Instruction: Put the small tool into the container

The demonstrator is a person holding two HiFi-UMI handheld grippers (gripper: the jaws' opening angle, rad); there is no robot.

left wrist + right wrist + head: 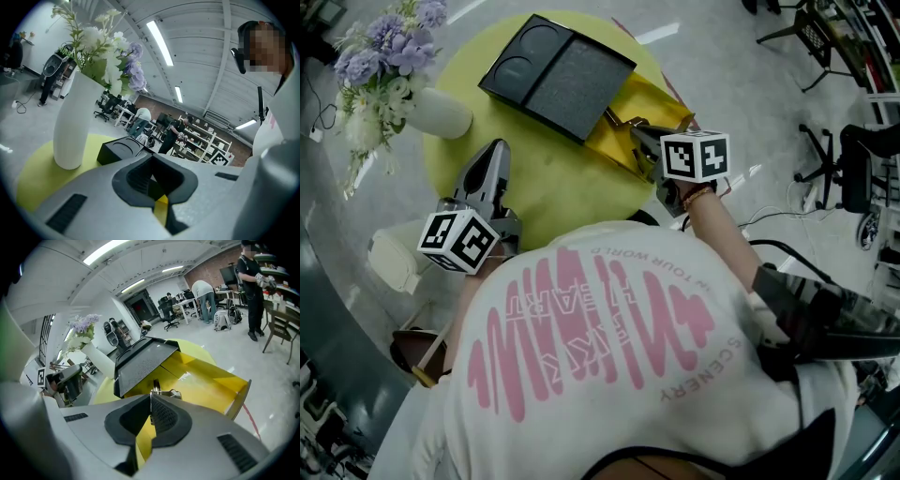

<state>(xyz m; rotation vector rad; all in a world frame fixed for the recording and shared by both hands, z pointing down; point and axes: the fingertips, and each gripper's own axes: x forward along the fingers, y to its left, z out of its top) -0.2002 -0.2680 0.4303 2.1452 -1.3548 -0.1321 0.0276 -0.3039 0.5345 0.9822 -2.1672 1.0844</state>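
The small metal tool [161, 391] sticks out past the tips of my right gripper [151, 399], whose jaws are shut on it. It hangs over the open yellow container [211, 380]. In the head view that container [661, 103] lies at the right edge of the round yellow table [553, 187], with the right gripper [636, 131] and the tool [617, 119] at its near side. My left gripper [497, 150] rests over the table's left part, shut and holding nothing. In its own view the left gripper [152, 187] points toward the vase.
A black flat case [558, 75] lies at the back of the table, partly over the yellow container. A white vase with flowers [441, 112] stands at the table's left. A cream seat [394, 258] is beside the table. Office chairs [834, 169] stand at the right.
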